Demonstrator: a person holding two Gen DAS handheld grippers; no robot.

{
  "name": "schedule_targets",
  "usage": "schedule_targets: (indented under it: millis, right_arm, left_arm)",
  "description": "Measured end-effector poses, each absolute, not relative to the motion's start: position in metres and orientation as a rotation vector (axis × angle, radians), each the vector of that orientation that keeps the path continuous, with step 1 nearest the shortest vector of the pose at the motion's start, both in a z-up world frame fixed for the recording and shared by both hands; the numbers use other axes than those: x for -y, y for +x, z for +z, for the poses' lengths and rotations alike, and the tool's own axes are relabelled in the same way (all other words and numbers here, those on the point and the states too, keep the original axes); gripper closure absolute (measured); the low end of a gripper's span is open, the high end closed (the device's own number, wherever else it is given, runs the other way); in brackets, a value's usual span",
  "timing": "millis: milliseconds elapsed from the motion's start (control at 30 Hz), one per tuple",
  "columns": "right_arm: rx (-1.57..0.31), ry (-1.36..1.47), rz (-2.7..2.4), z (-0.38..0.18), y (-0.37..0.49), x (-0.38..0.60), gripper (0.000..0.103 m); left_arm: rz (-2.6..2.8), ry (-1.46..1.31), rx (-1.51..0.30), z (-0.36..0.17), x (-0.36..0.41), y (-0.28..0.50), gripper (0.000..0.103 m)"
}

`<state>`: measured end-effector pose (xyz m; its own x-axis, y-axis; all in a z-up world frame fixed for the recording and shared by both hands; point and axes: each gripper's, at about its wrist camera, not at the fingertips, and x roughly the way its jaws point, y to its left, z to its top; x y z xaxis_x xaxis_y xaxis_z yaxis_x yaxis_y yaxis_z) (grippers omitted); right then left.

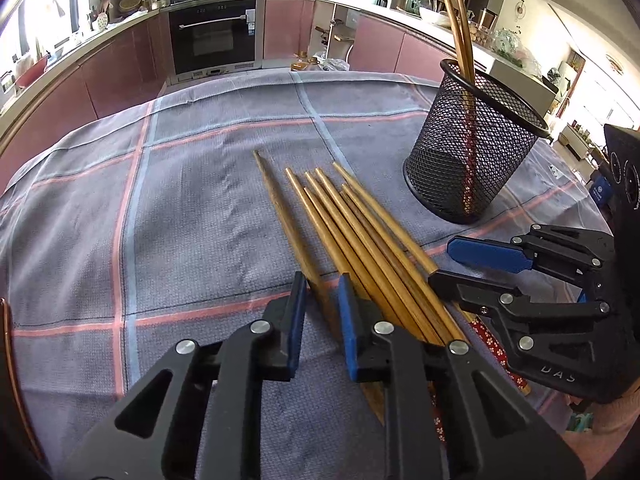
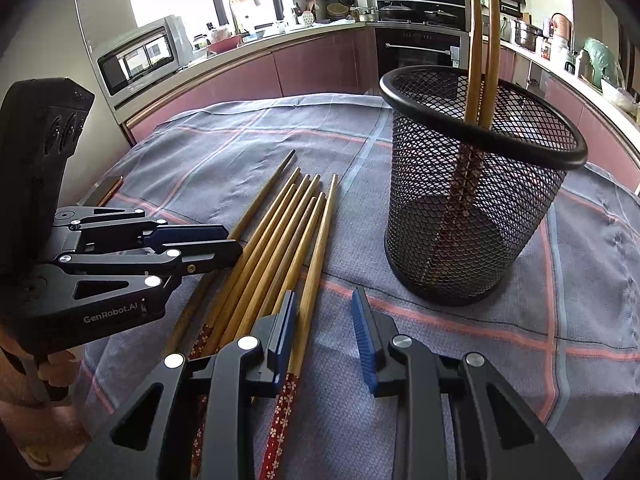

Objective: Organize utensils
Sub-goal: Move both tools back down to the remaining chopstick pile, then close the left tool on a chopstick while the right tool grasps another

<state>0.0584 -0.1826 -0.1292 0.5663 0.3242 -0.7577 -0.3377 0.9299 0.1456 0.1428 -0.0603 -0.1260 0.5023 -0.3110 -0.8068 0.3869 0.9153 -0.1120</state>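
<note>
Several wooden chopsticks (image 1: 352, 224) (image 2: 280, 232) with red flowered handles lie side by side on the checked cloth. My left gripper (image 1: 323, 308) (image 2: 236, 242) is shut on the leftmost, darker chopstick (image 1: 280, 208), its blue pads against both sides of it near the handle end. My right gripper (image 2: 324, 320) (image 1: 444, 264) stands open at the right of the bundle. The rightmost chopstick (image 2: 316, 264) lies between its jaws, beside the left pad, with a wide gap to the other. A black mesh holder (image 1: 472, 160) (image 2: 476, 220) stands upright behind, with two chopsticks (image 1: 460, 20) (image 2: 484, 40) in it.
A grey-blue cloth (image 1: 200, 200) (image 2: 580, 280) with pink and blue lines covers the table. The far table edge lies beyond the holder, with kitchen cabinets and an oven (image 1: 214, 36) behind it. A person's hand (image 2: 52, 360) holds the left gripper.
</note>
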Motion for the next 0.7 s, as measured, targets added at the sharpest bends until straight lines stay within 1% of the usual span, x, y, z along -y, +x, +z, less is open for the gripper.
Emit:
schedule_targets:
  millis: [33,133,267,533,700]
  right_arm:
    - [-0.888,-0.012,0.393,-0.129,0.059,0.184,0.078]
    - [-0.893,0.023,0.403,-0.130,0.059,0.188,0.092]
    - [-0.893,0.076,0.409,-0.130,0.058,0.196,0.096]
    - [-0.843,0.123,0.436,-0.118,0.047,0.209,0.097]
    - [-0.840,0.096,0.489,-0.113,0.042,0.202,0.097]
  left_arm:
    - [-0.422,0.083,-0.958,-0.126,0.060,0.143,0.088]
    - [-0.413,0.064,-0.954,-0.126,0.060,0.143,0.090]
    - [-0.389,0.031,-0.938,-0.126,0.057,0.138,0.093]
    - [-0.397,-0.010,-0.902,-0.115,0.045,0.123,0.095]
    - [-0.448,0.018,-0.932,-0.119,0.050,0.112,0.095]
